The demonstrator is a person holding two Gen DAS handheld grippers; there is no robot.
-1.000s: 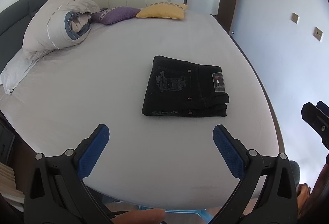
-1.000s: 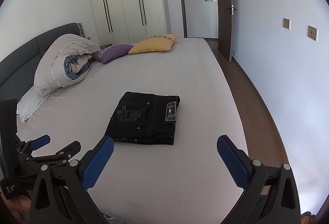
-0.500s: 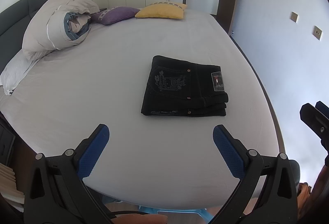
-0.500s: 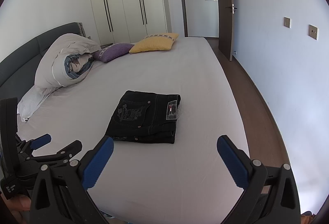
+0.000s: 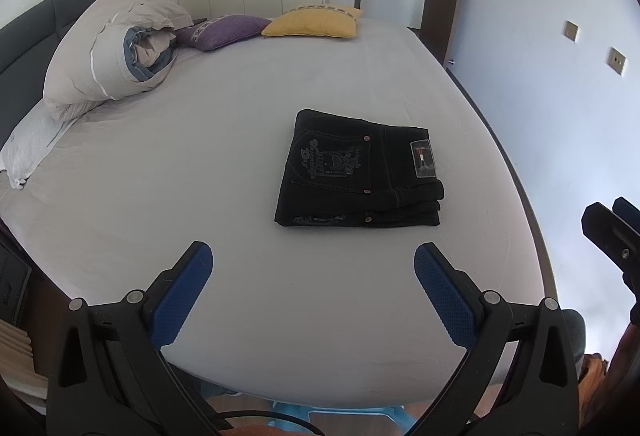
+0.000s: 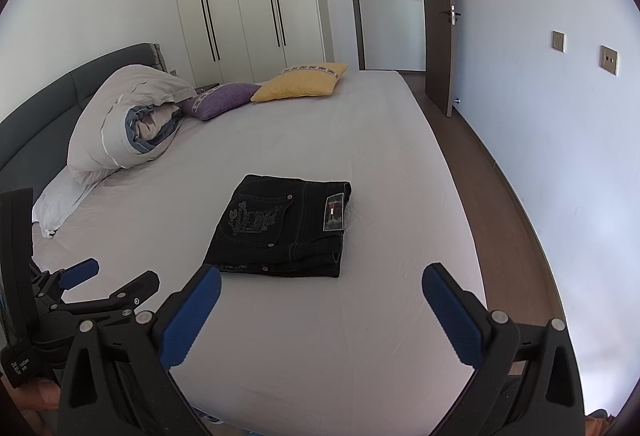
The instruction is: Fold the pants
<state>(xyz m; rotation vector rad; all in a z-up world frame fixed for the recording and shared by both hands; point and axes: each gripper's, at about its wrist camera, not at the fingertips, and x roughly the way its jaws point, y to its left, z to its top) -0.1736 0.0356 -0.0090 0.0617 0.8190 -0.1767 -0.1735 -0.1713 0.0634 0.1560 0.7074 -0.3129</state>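
Observation:
The black pants lie folded into a compact rectangle on the grey bed sheet, back pocket and label patch facing up. They also show in the right wrist view. My left gripper is open and empty, held back above the bed's near edge, well short of the pants. My right gripper is open and empty, just in front of the pants' near edge. The left gripper also shows at the left of the right wrist view.
A rolled duvet and a white pillow lie at the left by the dark headboard. A purple cushion and a yellow cushion sit at the far end. A wall and open door are on the right.
Both views have shifted only slightly; the pants sit a touch higher in the frames. Both grippers stay open and the pants have not moved on the bed.

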